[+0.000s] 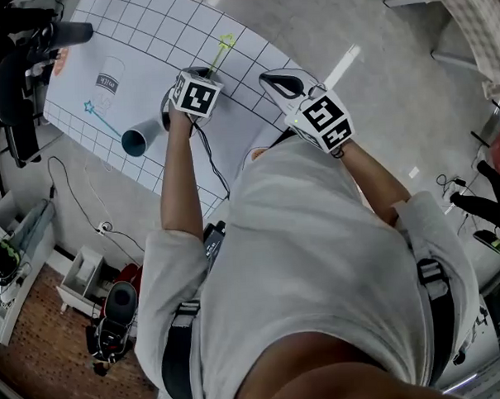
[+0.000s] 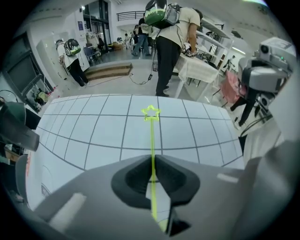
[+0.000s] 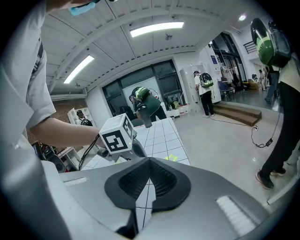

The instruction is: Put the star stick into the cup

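Star stick [image 2: 152, 136] lies flat on the bench [image 2: 93, 126], star end pointing away from the left gripper [image 2: 152, 158], whose jaws pinch its shaft; right gripper [image 3: 149, 160] jaws are pressed together.

Between pads of left claw [image 2: 152, 161]: star stick [image 2: 152, 140], shaft straight ahead along table [image 1: 156, 41], star end farthest out. Left of this claw, on table: cup [image 1: 142, 138] on its side. Further left: second star stick [image 1: 104, 120]. Just beyond that: another cup [image 1: 108, 79]. Right of left claw, apart, near table edge: right claw [image 3: 149, 163].
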The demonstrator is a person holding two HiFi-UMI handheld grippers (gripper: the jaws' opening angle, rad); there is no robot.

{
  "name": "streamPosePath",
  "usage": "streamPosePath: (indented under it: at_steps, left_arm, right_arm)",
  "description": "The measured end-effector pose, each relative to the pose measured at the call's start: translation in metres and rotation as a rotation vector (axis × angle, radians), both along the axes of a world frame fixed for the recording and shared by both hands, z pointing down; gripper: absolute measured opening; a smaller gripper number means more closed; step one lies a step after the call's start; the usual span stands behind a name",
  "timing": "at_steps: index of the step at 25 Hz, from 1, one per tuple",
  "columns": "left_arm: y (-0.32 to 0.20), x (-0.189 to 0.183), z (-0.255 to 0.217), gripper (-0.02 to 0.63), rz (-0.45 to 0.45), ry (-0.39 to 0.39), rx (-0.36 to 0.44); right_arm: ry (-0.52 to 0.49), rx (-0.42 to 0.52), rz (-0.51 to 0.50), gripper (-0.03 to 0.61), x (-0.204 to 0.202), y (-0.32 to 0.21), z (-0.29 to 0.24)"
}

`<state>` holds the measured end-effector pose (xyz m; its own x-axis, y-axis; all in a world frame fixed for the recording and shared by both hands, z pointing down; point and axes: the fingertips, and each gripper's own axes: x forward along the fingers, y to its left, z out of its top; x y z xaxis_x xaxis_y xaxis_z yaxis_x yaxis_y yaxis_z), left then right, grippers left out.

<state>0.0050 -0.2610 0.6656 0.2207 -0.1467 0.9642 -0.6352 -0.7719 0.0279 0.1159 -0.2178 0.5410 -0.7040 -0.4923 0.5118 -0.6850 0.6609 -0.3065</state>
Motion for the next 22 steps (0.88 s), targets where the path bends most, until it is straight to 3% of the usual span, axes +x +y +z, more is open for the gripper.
streamPosePath:
  at_steps: [4, 7, 17, 22]
  left_arm:
    - [0.002, -0.003, -0.003, 0.018, -0.036, -0.001, 0.015]
    - [0.001, -0.008, -0.019, 0.019, -0.096, 0.029, 0.088]
    - [-0.01, -0.034, -0.125, 0.02, -0.36, 0.276, 0.472]
    - [-0.004, -0.063, -0.185, 0.02, -0.475, 0.336, 0.721]
  right_arm:
    - [-0.011, 0.014, -0.027, 0.0, -0.007, 0.0, -0.004]
    - [-0.018, 0.027, -0.054, 0.0, -0.014, 0.001, -0.008]
    - [-0.039, 0.071, -0.19, 0.0, -0.062, 0.015, -0.024]
    - [-0.055, 0.098, -0.27, 0.0, -0.091, 0.027, -0.03]
